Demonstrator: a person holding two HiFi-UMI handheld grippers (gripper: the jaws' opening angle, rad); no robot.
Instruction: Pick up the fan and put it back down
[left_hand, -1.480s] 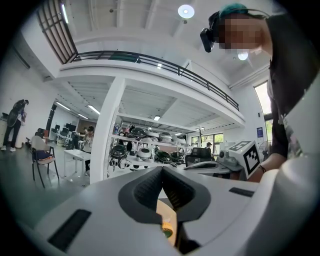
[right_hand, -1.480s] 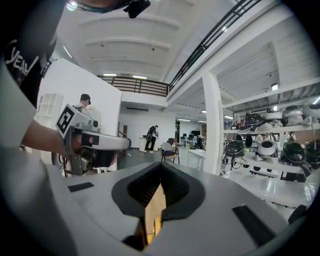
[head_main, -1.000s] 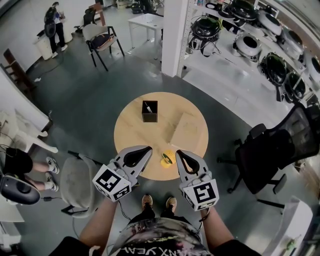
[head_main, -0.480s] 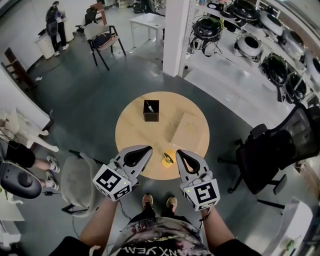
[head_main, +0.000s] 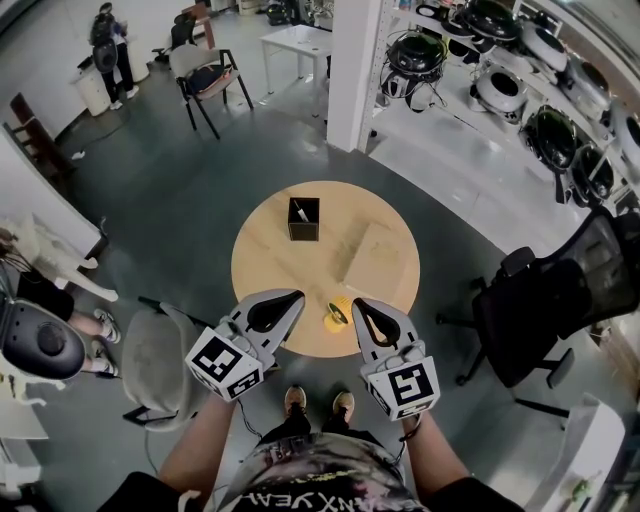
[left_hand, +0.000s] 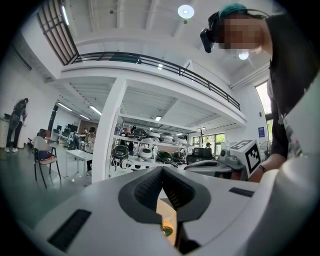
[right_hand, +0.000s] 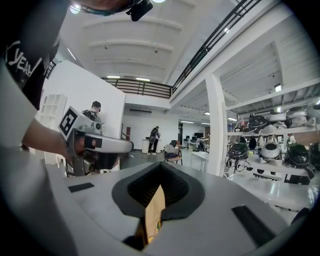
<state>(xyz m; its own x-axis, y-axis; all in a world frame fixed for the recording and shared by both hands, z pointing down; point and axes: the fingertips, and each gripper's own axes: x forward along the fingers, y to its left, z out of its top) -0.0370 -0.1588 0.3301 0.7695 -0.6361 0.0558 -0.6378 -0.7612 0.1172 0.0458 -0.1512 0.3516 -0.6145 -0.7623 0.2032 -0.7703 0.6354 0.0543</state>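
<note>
The fan (head_main: 337, 317) is seen standing on the near edge of the desk (head_main: 265, 265), gripped by nothing; whether the lift is ahead or finished cannot be told. The left hand-held gripper (head_main: 297, 298) is closed and empty beside it, as is the right hand-held gripper (head_main: 356, 304).

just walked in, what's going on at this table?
A person stands at the round wooden table, holding a gripper in each hand. The left hand-held gripper and right hand-held gripper are both shut and empty, held over the table's near edge. The small yellow fan sits on the table between them, not gripped. A black open box and a cardboard box lie farther back.
</note>
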